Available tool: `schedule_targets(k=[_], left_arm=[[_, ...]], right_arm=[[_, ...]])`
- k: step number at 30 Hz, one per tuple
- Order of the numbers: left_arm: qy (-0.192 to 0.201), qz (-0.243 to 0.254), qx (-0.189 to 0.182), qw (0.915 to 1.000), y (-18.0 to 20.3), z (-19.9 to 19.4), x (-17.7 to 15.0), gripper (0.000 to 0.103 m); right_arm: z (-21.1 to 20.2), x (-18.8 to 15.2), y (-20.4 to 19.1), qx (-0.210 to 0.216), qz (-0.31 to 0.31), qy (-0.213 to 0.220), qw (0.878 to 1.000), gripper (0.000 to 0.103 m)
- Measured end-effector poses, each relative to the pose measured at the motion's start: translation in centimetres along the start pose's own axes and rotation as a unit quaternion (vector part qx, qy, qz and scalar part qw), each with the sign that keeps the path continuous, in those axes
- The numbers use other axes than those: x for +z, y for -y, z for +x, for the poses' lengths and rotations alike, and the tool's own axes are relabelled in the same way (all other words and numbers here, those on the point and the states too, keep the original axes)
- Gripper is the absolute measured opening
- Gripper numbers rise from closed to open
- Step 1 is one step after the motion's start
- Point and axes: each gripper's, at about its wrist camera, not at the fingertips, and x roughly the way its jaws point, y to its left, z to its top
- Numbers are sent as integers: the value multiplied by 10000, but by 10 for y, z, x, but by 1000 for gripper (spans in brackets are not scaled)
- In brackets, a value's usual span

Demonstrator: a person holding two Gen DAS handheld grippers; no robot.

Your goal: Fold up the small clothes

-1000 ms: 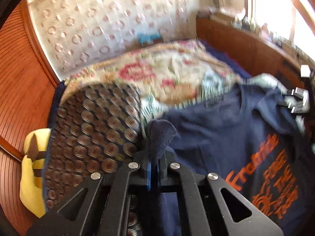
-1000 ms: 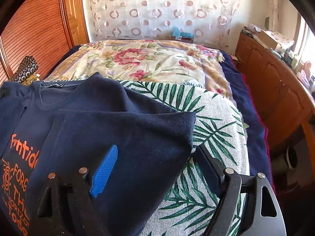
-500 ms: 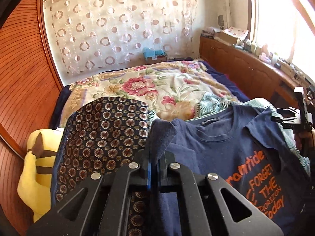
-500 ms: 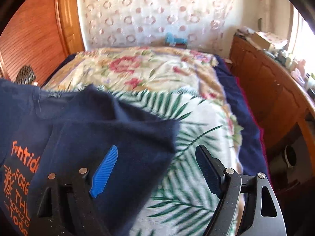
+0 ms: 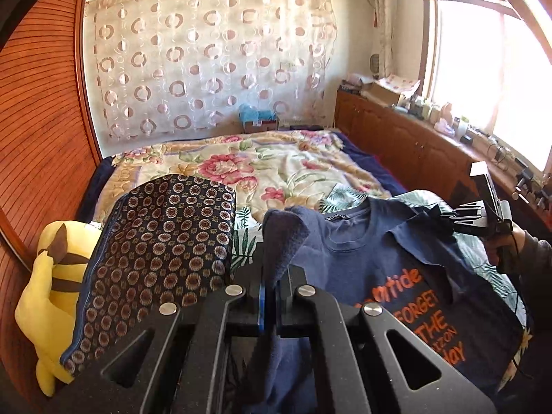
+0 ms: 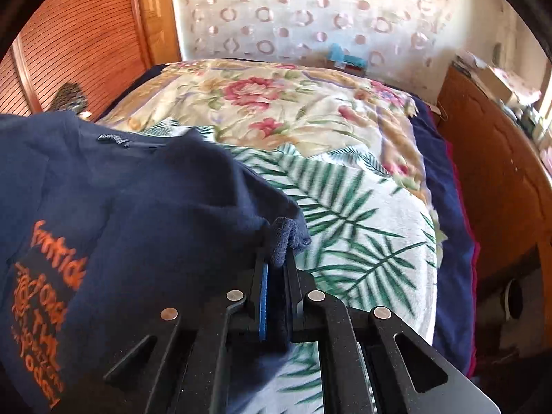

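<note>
Bedroom, bed [image 5: 303, 162] under a floral blanket [image 5: 276, 169], circle-print curtain [image 5: 207, 62] at the far end. Left to right in the left wrist view: slatted wood wall [image 5: 38, 120], yellow plush toy [image 5: 41, 296] at the bed's left edge, patterned cushion [image 5: 162, 248] just beside it, close to the left gripper [image 5: 270, 286]. Left gripper clamped on one sleeve of the navy t-shirt [image 5: 379, 269]. Shirt hangs between both grippers over the leaf-print towel [image 6: 362, 214] at the bed's near end, orange print facing up. Right gripper [image 6: 276, 269] pinched on the other sleeve, cloth bunched between the pads. Wooden cabinet [image 5: 414, 145] along the right edge, its top cluttered, window [image 5: 490, 69] above.
</note>
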Motion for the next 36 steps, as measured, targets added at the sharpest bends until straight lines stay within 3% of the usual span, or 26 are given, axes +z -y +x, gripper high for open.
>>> schedule_targets(k=[6, 15, 21, 27, 36], left_arm=[[251, 0, -103, 9996, 3, -44, -20, 4], [588, -54, -154, 9981, 4, -104, -59, 4], [730, -150, -197, 9970, 3, -143, -89, 4], [603, -201, -157, 9979, 8, -167, -132, 4], [484, -465, -98, 9977, 3, -188, -167, 4]], right_arm=[[-76, -6, -20, -99, -204, 895, 9957, 7], [-175, -61, -43, -269, -275, 1540, 9873, 7], [-220, -124, -63, -279, -259, 1724, 9843, 7], [-244, -177, -77, -180, -286, 1627, 9861, 7], [-293, -215, -86, -101, -258, 1423, 9894, 7]])
